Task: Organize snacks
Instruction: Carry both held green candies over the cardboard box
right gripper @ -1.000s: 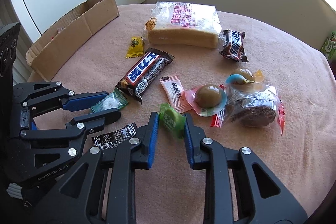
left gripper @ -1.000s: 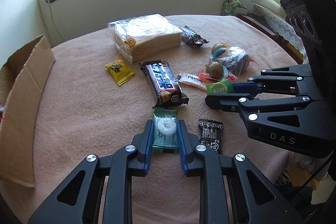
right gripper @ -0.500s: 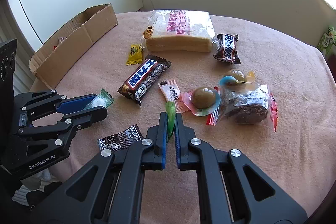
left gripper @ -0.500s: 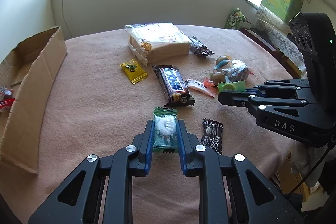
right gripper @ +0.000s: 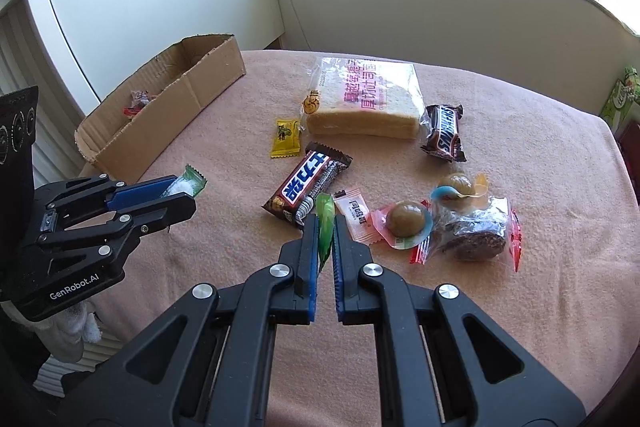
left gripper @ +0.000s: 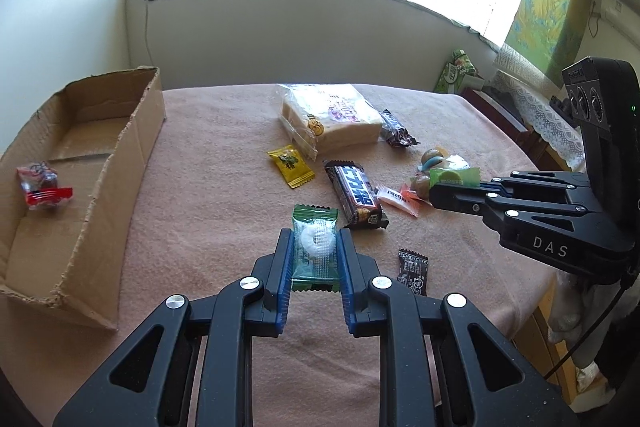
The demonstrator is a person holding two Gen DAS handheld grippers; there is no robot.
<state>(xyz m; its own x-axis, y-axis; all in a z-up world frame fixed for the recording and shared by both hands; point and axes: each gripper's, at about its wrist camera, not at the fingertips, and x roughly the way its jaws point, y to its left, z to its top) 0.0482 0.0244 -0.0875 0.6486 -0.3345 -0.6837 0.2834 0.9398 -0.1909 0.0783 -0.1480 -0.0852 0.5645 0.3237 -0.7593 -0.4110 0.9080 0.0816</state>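
Gripping a green mint packet (left gripper: pixel 314 247), left tool (left gripper: pixel 314 259) is closed on it above the surface (left gripper: pixel 208 227); right tool (right gripper: pixel 325 239) pinches a light-green candy (right gripper: pixel 325 223) edgewise. Cardboard box (left gripper: pixel 132 155) at left holds a red-wrapped snack (left gripper: pixel 40 185). Snickers bar (right gripper: pixel 306 189), yellow sachet (right gripper: pixel 286 137), bread bag (right gripper: pixel 366 103), black sachet (left gripper: pixel 413 270) lie scattered between.

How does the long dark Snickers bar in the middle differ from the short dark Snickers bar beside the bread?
The long dark Snickers bar shows Chinese lettering; the short dark Snickers bar shows Latin lettering. The long one lies apart from the bagged sliced bread; the short one lies right against it. Both lie flat on the pink tablecloth.
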